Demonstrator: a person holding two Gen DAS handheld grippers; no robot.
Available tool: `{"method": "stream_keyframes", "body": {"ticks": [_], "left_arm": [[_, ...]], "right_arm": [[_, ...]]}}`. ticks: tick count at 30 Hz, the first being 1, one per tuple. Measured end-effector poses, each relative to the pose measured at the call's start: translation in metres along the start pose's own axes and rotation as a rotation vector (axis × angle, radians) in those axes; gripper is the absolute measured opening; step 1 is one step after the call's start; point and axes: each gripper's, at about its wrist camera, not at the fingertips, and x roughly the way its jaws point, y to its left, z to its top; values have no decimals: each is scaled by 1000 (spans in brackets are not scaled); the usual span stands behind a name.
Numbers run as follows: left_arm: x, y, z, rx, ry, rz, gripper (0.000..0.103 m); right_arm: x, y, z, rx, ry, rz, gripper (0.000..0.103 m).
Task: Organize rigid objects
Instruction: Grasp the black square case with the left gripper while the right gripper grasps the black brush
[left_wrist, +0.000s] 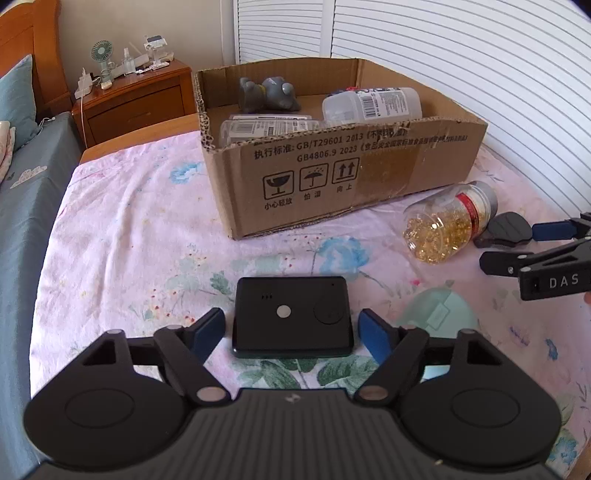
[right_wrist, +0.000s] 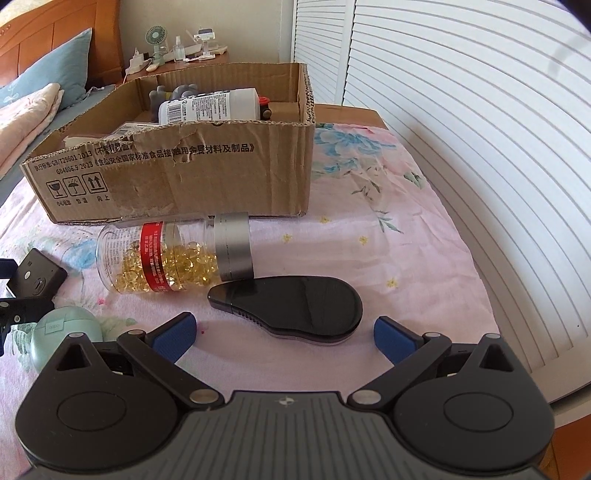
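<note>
Left wrist view: we see our left gripper (left_wrist: 291, 328) with its blue fingers (left_wrist: 208, 328) on either side of a flat black rectangular device (left_wrist: 293, 317) on the flowered pink bedsheet (left_wrist: 129, 240); narrow gaps remain, so nothing is gripped.
Box: an open brown cardboard box (left_wrist: 332, 166) holds white bottles (left_wrist: 373, 103) and a grey toy figure (left_wrist: 267, 92).
Right wrist view: we hold our right gripper (right_wrist: 284, 338) spread open before a glossy black oval case (right_wrist: 291, 301).
Jar: a clear capsule jar with grey lid (right_wrist: 173, 254) lies on its side between case and box.
</note>
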Motion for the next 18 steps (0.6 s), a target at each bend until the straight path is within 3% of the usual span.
{"method": "stream_keyframes", "body": {"ticks": [18], "left_arm": [[3,-8,4,-11,1,12,71]], "right_arm": [[11,-2,10,35,-32,-27,103]]}}
